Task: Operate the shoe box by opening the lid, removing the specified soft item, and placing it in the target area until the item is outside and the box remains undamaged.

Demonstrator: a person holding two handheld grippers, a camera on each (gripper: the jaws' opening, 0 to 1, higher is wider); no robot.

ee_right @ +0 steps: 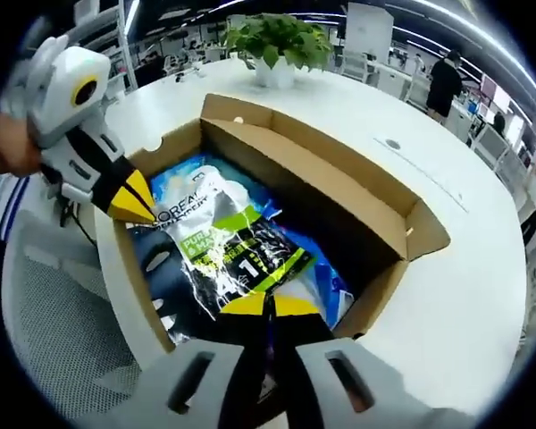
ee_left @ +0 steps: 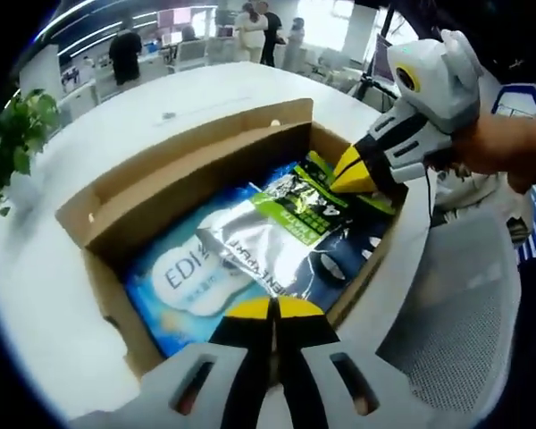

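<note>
- The box point(ee_left: 196, 170) sits open on the white counter point(ee_left: 62, 295), close to the counter's near edge, its lid flap point(ee_right: 326, 156) folded back on the far side.
- Inside lie flat soft packs: a silver-green pouch point(ee_left: 286, 219) on top, a light blue pack point(ee_left: 183, 281) beneath it, and a dark pack point(ee_right: 183, 295) toward the near wall.
- The pouch is still inside the box, lying across the middle.
- The left gripper point(ee_left: 272, 308) hangs over the near wall of the box, yellow-tipped jaws together, holding nothing.
- The right gripper point(ee_right: 270, 307) has its jaws closed at the pouch's edge; whether they pinch it cannot be told.
- In the left gripper view the right gripper's tips sit at the pouch's green corner, by the box's side wall.
- Bare counter spreads wide beyond the lid flap.
- A plant point(ee_right: 277, 40) stands far back on the counter; a mesh chair point(ee_left: 464, 313) is beside the counter's edge.
</note>
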